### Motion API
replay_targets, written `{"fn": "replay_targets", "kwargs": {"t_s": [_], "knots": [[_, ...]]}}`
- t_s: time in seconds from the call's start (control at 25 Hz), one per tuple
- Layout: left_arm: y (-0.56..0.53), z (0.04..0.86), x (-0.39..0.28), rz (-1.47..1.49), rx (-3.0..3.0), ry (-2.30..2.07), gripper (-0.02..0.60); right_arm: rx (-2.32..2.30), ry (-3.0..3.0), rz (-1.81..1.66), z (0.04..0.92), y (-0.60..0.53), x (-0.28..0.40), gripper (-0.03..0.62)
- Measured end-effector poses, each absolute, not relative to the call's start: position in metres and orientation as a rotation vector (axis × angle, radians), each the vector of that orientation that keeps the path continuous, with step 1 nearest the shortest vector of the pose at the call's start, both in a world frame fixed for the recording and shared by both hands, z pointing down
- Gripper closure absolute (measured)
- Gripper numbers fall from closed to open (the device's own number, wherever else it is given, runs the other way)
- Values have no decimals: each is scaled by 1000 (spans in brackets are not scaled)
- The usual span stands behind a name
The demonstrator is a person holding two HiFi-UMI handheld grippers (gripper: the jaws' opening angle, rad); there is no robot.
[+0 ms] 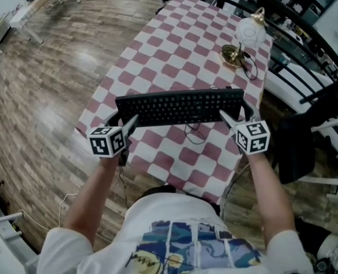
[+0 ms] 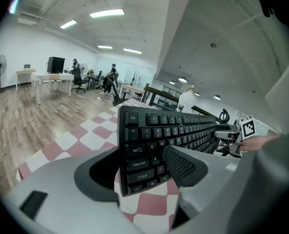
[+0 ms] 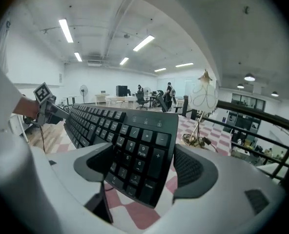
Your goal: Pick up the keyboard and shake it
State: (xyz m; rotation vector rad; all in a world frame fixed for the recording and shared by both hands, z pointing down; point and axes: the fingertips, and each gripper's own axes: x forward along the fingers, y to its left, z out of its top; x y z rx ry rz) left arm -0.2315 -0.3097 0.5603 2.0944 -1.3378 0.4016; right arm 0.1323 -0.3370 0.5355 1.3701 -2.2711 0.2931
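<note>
A black keyboard hangs above the checked tablecloth, held at both ends with its keys tilted toward me. My left gripper is shut on its left end, near the Caps Lock and Shift keys. My right gripper is shut on the right end, over the number pad. The keyboard's cable drops from its underside to the table. In the left gripper view the right gripper's marker cube shows at the keyboard's far end.
A pink-and-white checked table lies below. A brass lamp with a white globe stands at its far right. A black railing and a dark chair are to the right. Wood floor spreads to the left.
</note>
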Motion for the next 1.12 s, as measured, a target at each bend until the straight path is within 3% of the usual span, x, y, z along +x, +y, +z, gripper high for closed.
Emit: {"fn": "replay_targets", "kwargs": {"t_s": [0.68, 1.12], "knots": [[-341, 438, -234, 146, 2351, -1490, 287, 1548, -2335, -300, 383, -347, 125, 204], [-350, 390, -224, 46, 2464, -1515, 285, 1638, -2278, -520, 328, -336, 134, 203]]}}
